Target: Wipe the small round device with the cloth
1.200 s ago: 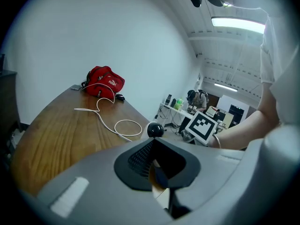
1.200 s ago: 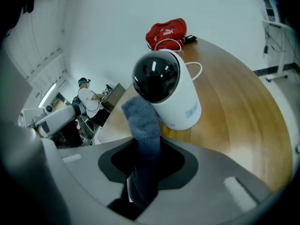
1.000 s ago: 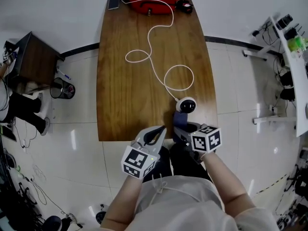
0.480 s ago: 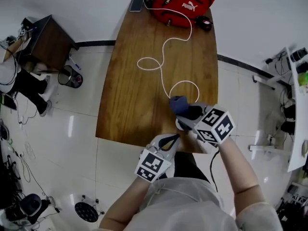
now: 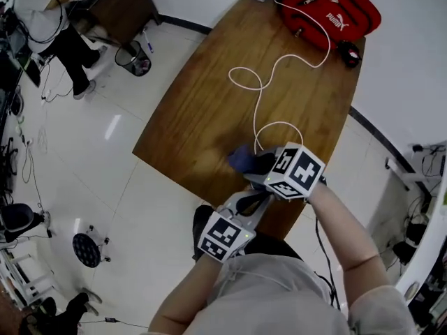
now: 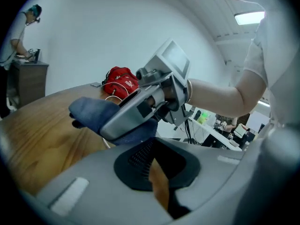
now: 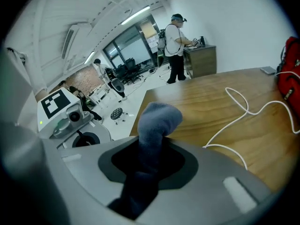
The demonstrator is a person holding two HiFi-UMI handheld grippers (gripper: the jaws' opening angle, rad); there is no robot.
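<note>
**Right tongs**: clenched on a blue cloth and held over the desk, near its front edge.

**Cloth:** its long axis follows the line of the tongs. One end is pinched between the jaws. The bunched free end points forward and down at the desk top, toward the upper left in the head view.

**Left tongs**: clenched with nothing between the jaws, close beside the right tongs at the desk's front edge.

**Small round device:** cannot be made out in any view.

**Background:** a white cable winds along the desk to a red bag at the far end.
</note>
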